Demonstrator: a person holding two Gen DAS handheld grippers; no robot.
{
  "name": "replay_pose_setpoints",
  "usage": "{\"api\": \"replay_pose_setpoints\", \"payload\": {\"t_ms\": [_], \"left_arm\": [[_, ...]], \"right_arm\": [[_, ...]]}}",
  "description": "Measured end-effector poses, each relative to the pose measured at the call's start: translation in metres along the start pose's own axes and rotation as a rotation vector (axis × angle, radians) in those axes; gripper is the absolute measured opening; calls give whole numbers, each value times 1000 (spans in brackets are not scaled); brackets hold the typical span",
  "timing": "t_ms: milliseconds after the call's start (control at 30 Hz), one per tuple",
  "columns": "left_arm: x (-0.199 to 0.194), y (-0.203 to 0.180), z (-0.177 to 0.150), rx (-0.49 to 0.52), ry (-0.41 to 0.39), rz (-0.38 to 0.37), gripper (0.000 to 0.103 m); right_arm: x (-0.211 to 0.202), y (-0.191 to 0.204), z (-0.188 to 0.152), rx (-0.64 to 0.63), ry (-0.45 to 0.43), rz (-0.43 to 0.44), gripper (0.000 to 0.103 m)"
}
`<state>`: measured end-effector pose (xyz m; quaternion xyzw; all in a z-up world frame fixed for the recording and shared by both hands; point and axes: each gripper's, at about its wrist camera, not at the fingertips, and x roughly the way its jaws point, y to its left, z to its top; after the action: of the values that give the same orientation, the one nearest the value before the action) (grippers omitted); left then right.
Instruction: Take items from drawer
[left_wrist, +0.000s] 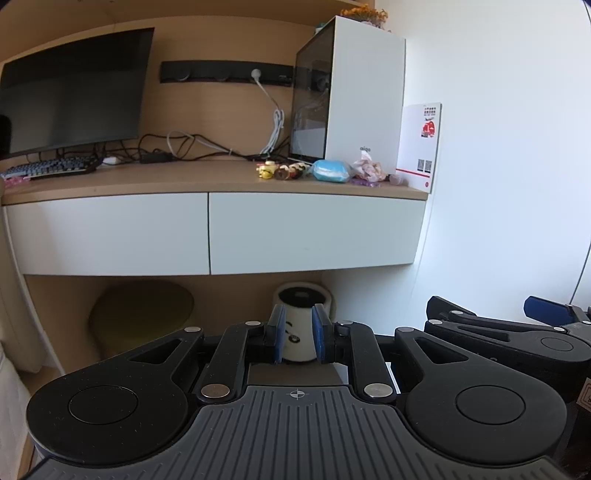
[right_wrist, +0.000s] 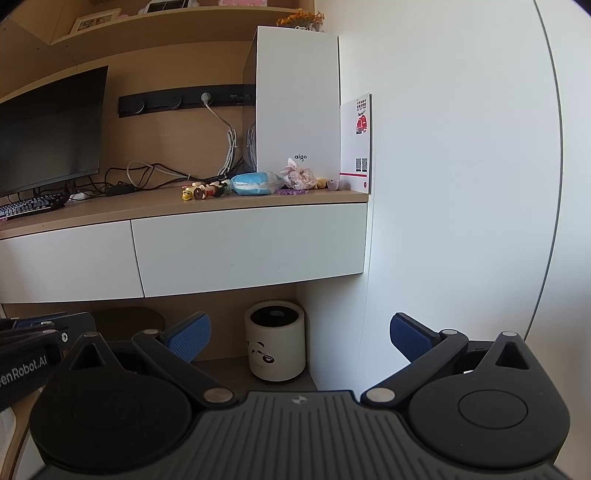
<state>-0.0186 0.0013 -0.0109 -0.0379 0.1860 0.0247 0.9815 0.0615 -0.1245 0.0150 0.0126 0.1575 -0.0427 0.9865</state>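
wooden desk (left_wrist: 147, 184) ahead of and above the grippers; plain white wall (left_wrist: 498, 166) to its right; dark monitor (left_wrist: 74, 88) upper left; daylight throughout.

This is a home study nook, a built-in wooden desk (right_wrist: 110, 210) set into a corner against a white wall, with two closed white drawer fronts (right_wrist: 251, 251) under its top and a shelf above carrying picture frames (right_wrist: 96, 18). On the desk stand a dark monitor (left_wrist: 74, 88), a keyboard (left_wrist: 51, 168) and a white computer case (right_wrist: 297, 99), with cables running to a black socket strip (left_wrist: 225, 74) on the back panel. Small toys (right_wrist: 203, 191), a blue packet (right_wrist: 253, 183) and trinkets lie near the desk's right edge, and a round white bin (right_wrist: 277, 343) with a cartoon face sits on the floor beneath.
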Motion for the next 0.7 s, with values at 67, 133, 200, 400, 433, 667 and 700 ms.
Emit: {"api": "replay_pose_setpoints", "payload": {"t_ms": [67,133,200,400,433,667,700], "left_arm": [[0,-1,0,1,1,-2,19],[1,-1,0,1,2,-3,19],[1,-2,0,1,5,-2,19],[3,-2,-1,2,11,2,19],[3,-2,-1,1,11,2,19],[3,-2,-2,2,14,0,19],[3,-2,-2,2,15,0,19]], "right_arm": [[0,0,0,-1,1,0,103],[0,0,0,2,4,4,103],[-1,0,-1,3,6,7,103],[0,1,-2,3,8,7,103],[0,1,-2,3,8,8,103],[0,2,-3,3,9,9,103],[0,2,-3,4,9,9,103]]}}
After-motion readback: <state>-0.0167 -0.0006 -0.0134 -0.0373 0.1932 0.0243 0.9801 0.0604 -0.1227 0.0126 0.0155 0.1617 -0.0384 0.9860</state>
